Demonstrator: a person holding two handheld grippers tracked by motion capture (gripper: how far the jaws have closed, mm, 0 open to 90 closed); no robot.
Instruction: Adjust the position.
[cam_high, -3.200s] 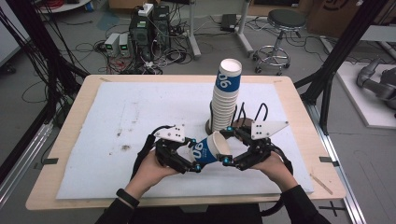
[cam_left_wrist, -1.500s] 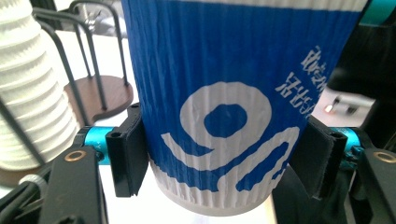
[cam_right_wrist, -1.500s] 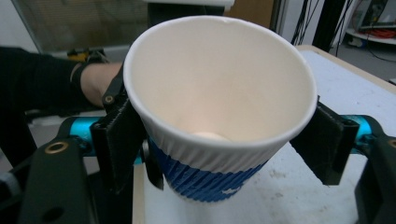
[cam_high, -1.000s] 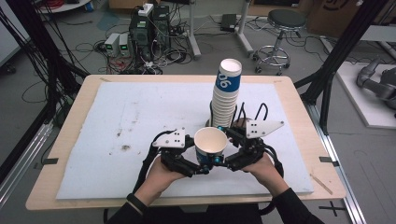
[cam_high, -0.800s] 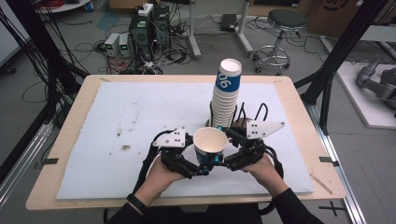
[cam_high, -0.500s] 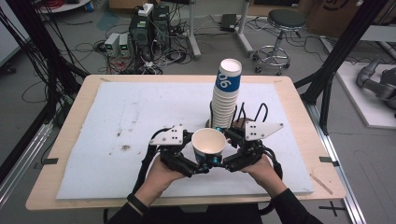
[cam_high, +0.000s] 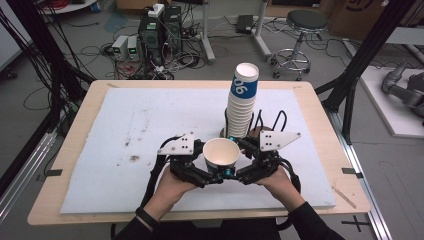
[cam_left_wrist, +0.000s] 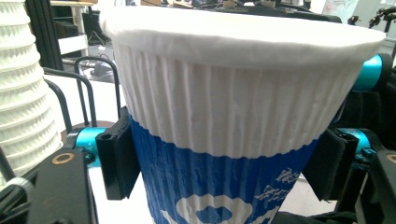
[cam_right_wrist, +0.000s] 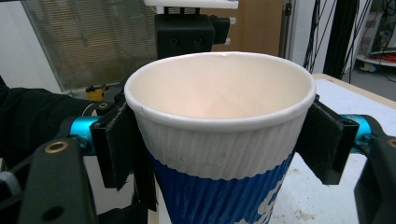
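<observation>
A white and blue ribbed paper cup (cam_high: 220, 154) stands upright, mouth up, held over the white board between both grippers. My left gripper (cam_high: 207, 173) comes at it from the left. Its jaws have just been closing with the cup between them, and in the left gripper view its pads (cam_left_wrist: 116, 161) press the blue lower wall of the cup (cam_left_wrist: 224, 140). My right gripper (cam_high: 243, 170) is shut on the same cup (cam_right_wrist: 219, 140) from the right, its pads (cam_right_wrist: 116, 144) tight under the rim. Just behind stands a tall stack of cups (cam_high: 241, 107).
The cup stack sits in a black wire holder (cam_high: 277, 120). A white foam board (cam_high: 125, 125) covers most of the wooden table (cam_high: 85, 115), with small brown stains at its left. A stool, cables and black frame posts stand beyond the table.
Three seconds ago the cup lay tilted on its side between the grippers; now it is upright with its mouth up. Over the last second both hands have hardly moved.
</observation>
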